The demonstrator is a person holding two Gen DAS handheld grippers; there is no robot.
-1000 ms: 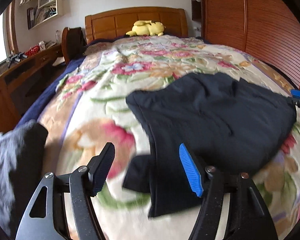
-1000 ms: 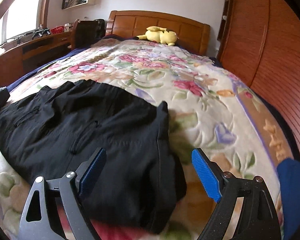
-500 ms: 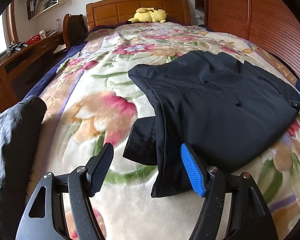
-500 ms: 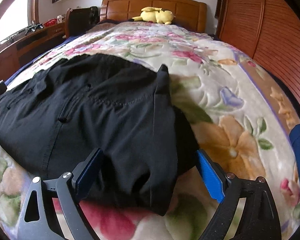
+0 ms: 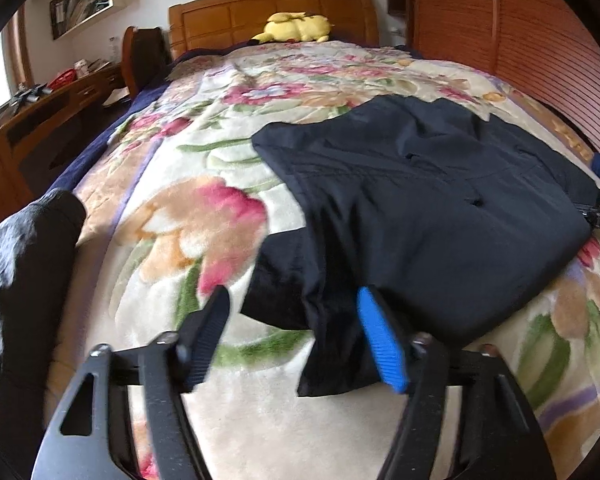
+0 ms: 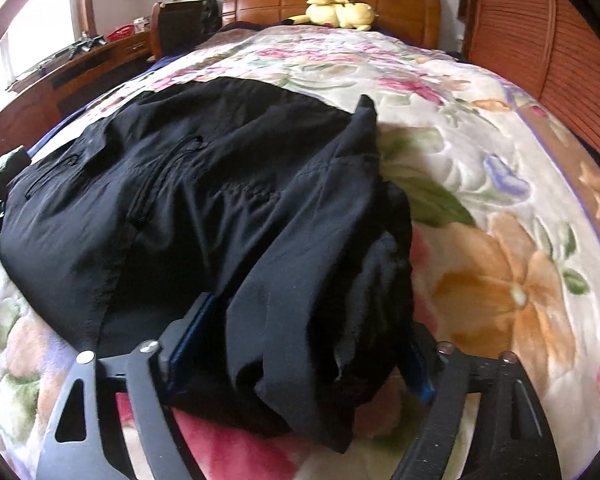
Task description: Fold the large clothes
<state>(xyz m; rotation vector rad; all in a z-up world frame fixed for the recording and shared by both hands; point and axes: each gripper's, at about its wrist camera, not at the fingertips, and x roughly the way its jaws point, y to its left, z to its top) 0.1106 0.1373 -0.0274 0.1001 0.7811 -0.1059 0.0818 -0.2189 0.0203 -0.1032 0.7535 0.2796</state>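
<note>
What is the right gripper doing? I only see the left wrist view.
Observer: The right gripper straddles the near corner of the black garment; its jaws are closing with bunched fabric between them.
Operator: Is it one layer there?
Observer: No, several folds are stacked at that corner; I cannot count them.
Operator: What lies past that edge?
Observer: The floral blanket, with a purple flower near the garment's upturned far corner.
</note>
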